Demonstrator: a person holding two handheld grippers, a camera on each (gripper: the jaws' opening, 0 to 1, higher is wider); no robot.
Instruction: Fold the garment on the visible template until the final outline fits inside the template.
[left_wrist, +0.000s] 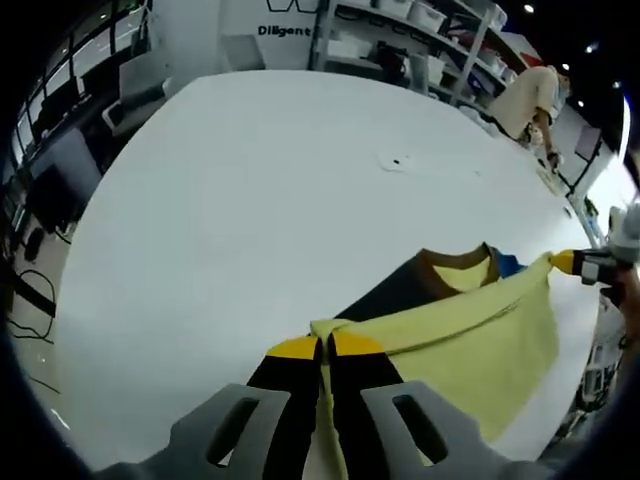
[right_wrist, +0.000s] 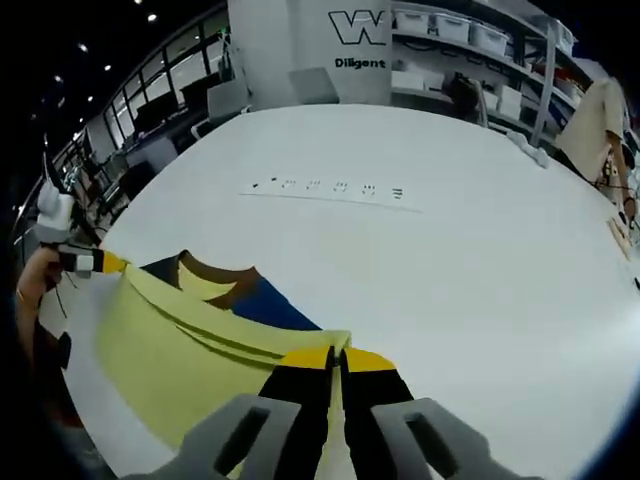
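A yellow garment (left_wrist: 480, 345) with a brown collar (left_wrist: 455, 262), a dark panel and a blue patch lies on the white table (left_wrist: 250, 200). My left gripper (left_wrist: 324, 347) is shut on one yellow corner of it. My right gripper (left_wrist: 565, 262) comes in from the right of the left gripper view, pinching the opposite corner. In the right gripper view the same yellow garment (right_wrist: 190, 340) is stretched between my right gripper (right_wrist: 338, 355), shut on its edge, and my left gripper (right_wrist: 110, 262) at the far left. The folded yellow layer covers most of the dark and blue front.
A thin white strip with small dark marks (right_wrist: 330, 190) lies across the table farther away, also seen as a small white piece (left_wrist: 400, 160). Shelves with bins (right_wrist: 470, 40) and a person (left_wrist: 530, 95) stand beyond the table's far edge. A hand (right_wrist: 35, 285) holds the left gripper.
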